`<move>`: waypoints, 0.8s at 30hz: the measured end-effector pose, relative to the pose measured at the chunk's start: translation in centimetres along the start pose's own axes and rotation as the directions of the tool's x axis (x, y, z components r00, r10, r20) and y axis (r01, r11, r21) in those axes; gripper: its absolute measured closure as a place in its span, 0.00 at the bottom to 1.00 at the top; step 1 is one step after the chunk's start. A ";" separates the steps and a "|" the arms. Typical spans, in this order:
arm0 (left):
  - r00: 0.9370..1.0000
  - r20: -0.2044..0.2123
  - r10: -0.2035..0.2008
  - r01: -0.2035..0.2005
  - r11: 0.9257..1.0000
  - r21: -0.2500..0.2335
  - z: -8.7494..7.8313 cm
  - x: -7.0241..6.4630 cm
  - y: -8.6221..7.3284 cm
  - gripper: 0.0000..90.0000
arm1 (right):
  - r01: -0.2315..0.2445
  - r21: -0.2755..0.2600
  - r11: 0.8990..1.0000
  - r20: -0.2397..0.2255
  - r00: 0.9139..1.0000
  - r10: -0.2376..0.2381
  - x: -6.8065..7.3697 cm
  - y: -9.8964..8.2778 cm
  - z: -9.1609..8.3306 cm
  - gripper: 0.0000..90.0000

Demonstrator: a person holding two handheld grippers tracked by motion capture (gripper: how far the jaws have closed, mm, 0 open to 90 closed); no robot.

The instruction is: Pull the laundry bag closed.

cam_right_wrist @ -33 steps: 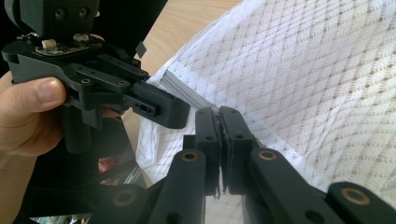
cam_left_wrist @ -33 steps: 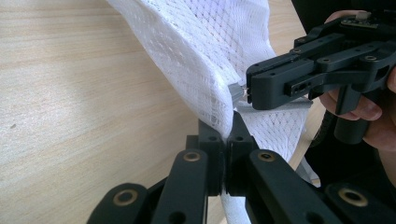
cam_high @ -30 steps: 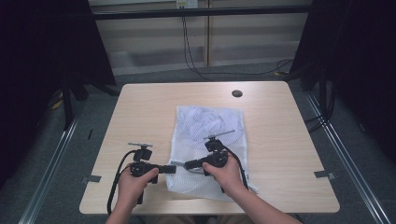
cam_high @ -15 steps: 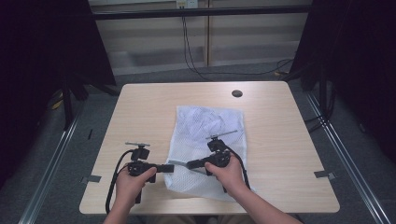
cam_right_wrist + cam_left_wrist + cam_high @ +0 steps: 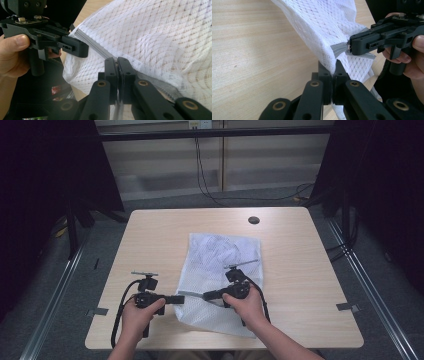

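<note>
A white mesh bag with a grey zip band lies on the wooden table, its near end lifted between the two grippers. My left gripper is shut on the bag's near left edge, and its own view shows the jaws pinching the white mesh. My right gripper faces it closely and is shut on the grey zip band, with its jaws meeting at that band. The right gripper also clamps the band's end in the left gripper view.
A dark round cable hole sits near the table's far edge. Metal floor rails run along both sides of the table. Cables hang at the back wall. Bare tabletop lies to the left and right of the bag.
</note>
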State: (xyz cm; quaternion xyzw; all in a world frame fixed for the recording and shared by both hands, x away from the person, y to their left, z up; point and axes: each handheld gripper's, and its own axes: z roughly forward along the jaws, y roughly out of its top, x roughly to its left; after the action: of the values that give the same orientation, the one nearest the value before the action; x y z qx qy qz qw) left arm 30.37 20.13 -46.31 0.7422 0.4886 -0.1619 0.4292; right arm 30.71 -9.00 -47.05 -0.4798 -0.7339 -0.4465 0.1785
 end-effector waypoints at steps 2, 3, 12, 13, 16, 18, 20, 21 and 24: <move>1.000 0.002 -0.008 0.008 1.000 -0.007 0.0 0.0 0.0 0.98 | 0.000 0.001 1.000 0.000 1.000 0.000 0.0 0.0 0.0 0.97; 1.000 0.006 -0.016 0.017 1.000 -0.005 0.0 -0.1 0.0 0.98 | 0.001 0.001 1.000 0.003 1.000 -0.001 0.0 -0.1 -0.1 0.97; 1.000 0.009 -0.019 0.019 1.000 0.003 0.0 0.1 0.0 0.98 | 0.006 0.000 1.000 0.005 1.000 -0.006 -0.1 -0.2 -0.2 0.97; 1.000 0.008 -0.019 0.019 1.000 0.004 0.0 0.1 0.0 0.98 | 0.006 0.001 1.000 0.004 1.000 -0.006 -0.1 -0.2 -0.2 0.97; 1.000 0.002 -0.006 0.006 1.000 0.001 -0.3 0.3 0.1 0.98 | 0.008 0.007 1.000 0.010 1.000 -0.008 -0.1 -0.2 -0.2 0.97; 1.000 0.007 -0.011 0.011 1.000 0.004 -0.4 0.3 0.1 0.98 | 0.008 0.002 1.000 0.003 1.000 -0.008 -0.2 -0.2 -0.3 0.97; 1.000 0.005 -0.012 0.012 1.000 0.003 -0.4 0.3 0.0 0.98 | 0.007 0.004 1.000 0.005 1.000 -0.007 -0.2 -0.3 -0.2 0.97; 1.000 0.007 -0.012 0.012 1.000 0.004 -0.4 0.3 0.0 0.98 | 0.006 0.006 1.000 0.004 1.000 -0.006 -0.2 -0.3 -0.2 0.97; 1.000 0.008 -0.011 0.011 1.000 0.004 -0.4 0.4 0.0 0.98 | 0.006 0.006 1.000 0.002 1.000 -0.006 -0.2 -0.3 -0.2 0.97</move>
State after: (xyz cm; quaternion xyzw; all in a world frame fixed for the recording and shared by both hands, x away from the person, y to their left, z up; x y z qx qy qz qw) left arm 30.51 20.65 -46.29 0.7396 0.4908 -0.1682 0.4287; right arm 30.50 -9.32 -47.17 -0.4777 -0.7368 -0.4443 0.1776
